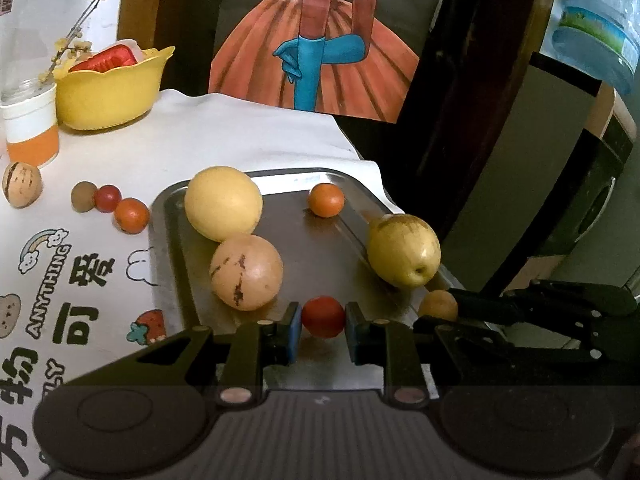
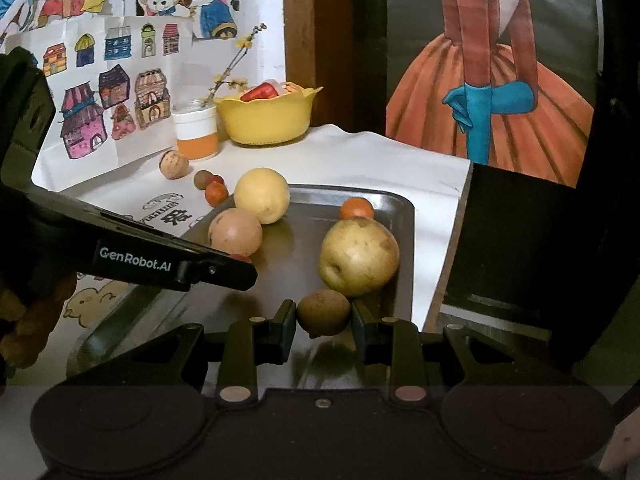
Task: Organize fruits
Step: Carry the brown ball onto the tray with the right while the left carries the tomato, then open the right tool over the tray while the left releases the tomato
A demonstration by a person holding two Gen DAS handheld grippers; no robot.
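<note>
Left claw (image 1: pixel 323 326): its blue-padded fingers (image 1: pixel 295 330) bracket a small red fruit (image 1: pixel 323 317) at its widest part, pads touching or nearly touching both flanks; whether it bears on the fruit or rests just off it cannot be told. Right claw (image 2: pixel 323 322): likewise set about a small brown fruit (image 2: pixel 323 312), one finger at each side, with grip pressure not determinable. Both fruits sit at the near end of a metal tray (image 1: pixel 320 178) on the desk (image 1: pixel 248 132).

Farther along the tray: a speckled pinkish round fruit (image 1: pixel 246 273) touching a pale yellow round fruit (image 1: pixel 223 203), a yellow pear-like fruit (image 1: pixel 403 250) near the right rim, and a small orange fruit (image 1: pixel 326 199) at the far end. Off the tray, on the printed cloth (image 1: pixel 80 280), lies a row of three small fruits (image 1: pixel 108 198) with a brown striped fruit (image 1: pixel 22 185) beside them; a yellow bowl (image 1: pixel 108 92) stands behind.

Handling, as judged: the small fruits appear light, smooth-skinned and round, hence prone to roll or squirt from flat pads; the red one probably bruises or splits under hard squeeze. Hold across the equator, with gentle force. The larger fruits look heavier and would need a wider opening.
</note>
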